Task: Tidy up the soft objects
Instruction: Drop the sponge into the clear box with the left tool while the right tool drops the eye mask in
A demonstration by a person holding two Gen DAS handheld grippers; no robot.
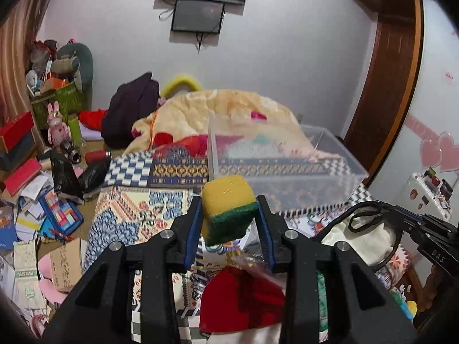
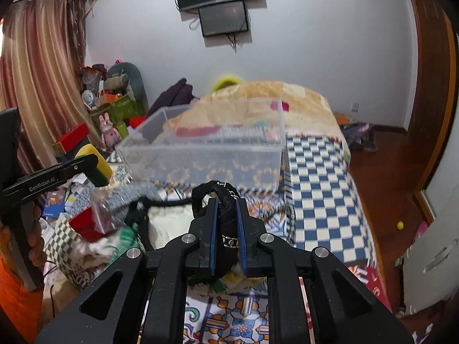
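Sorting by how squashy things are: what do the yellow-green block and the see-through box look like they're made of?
The sponge looks like porous yellow foam with a rough, fibrous green scouring layer, matte and grainy, held in the left claw. The box looks like rigid clear plastic: smooth, glossy walls that show the blanket behind.

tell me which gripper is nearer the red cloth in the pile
Left. The left gripper, shut on the sponge, hangs right above the red cloth. The right gripper grips a black strap off to the cloth's right.
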